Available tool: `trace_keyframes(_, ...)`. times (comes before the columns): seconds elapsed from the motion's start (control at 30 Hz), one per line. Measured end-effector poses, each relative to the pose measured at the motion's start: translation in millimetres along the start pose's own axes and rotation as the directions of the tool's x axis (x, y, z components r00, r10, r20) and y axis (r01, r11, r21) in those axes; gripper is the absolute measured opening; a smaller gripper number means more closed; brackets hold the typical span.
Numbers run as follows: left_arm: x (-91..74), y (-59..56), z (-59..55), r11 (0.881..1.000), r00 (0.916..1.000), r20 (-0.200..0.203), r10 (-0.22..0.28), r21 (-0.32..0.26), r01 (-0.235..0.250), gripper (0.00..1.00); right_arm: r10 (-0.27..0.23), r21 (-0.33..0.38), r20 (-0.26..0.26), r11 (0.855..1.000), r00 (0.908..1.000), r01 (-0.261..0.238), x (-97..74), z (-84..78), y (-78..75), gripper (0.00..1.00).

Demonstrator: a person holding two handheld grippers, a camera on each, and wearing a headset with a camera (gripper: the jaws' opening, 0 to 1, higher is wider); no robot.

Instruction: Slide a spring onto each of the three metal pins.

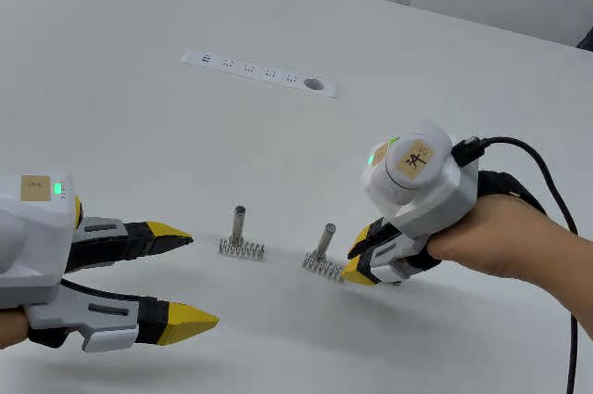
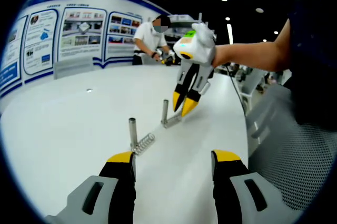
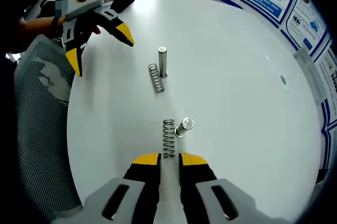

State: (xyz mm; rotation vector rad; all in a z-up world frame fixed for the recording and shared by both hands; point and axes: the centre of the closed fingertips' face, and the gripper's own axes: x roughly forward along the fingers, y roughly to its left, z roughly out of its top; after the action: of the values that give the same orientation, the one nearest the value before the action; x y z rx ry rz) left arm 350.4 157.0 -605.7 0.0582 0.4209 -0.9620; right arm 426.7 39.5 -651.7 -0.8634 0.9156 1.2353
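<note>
Two metal pins stand upright on the white table, the left pin (image 1: 238, 223) (image 2: 132, 132) (image 3: 162, 61) and the right pin (image 1: 326, 239) (image 2: 165, 110) (image 3: 184, 126). A spring lies flat beside each: the left spring (image 1: 242, 247) (image 2: 143, 143) (image 3: 155, 78) and the right spring (image 1: 322, 267) (image 2: 172, 121) (image 3: 168, 138). My right gripper (image 1: 357, 266) (image 3: 169, 159) (image 2: 182, 105) is low at the right spring; its jaws stand a narrow gap apart with the spring's near end between the tips. My left gripper (image 1: 190, 283) (image 2: 174, 156) (image 3: 100, 49) is wide open and holds nothing, left of the left pin.
A white power strip (image 1: 259, 72) is set into the table farther back. A black cable (image 1: 556, 218) trails from the right gripper. A grey mesh chair (image 3: 37, 103) (image 2: 300, 145) sits by the table's near edge. A person (image 2: 150, 39) stands at the far end.
</note>
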Motion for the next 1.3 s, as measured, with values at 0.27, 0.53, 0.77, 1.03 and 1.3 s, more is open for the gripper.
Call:
trace_keyframes(0.27,0.7,-3.0,-1.0,1.0,0.9999,-0.01,-0.006,0.001,0.006,0.58,0.017,-0.015,-0.014,1.0,0.9998,-0.017,10.6,-1.8,2.0,0.12)
trace_keyframes(0.53,1.6,-4.9,0.2,1.0,0.9998,-0.019,-0.011,0.004,0.011,0.58,0.034,-0.027,-0.027,0.999,0.9991,-0.034,14.9,-3.7,3.1,0.12)
trace_keyframes(0.77,7.9,-12.1,1.4,0.999,0.999,-0.029,-0.034,0.019,0.035,0.56,0.04,-0.039,-0.028,0.998,0.9988,-0.041,10.6,-4.8,9.1,0.12)
trace_keyframes(1.03,22.4,-26.8,2.4,0.992,0.9927,-0.063,-0.103,0.066,0.107,0.54,0.069,-0.072,-0.007,0.995,0.9976,-0.07,-5.5,6.2,31.4,0.12)
trace_keyframes(1.3,39.0,-36.4,-0.9,0.978,0.9799,-0.105,-0.169,0.107,0.181,0.5,0.108,-0.106,0.027,0.989,0.9937,-0.105,-17.7,23.9,57.8,0.11)
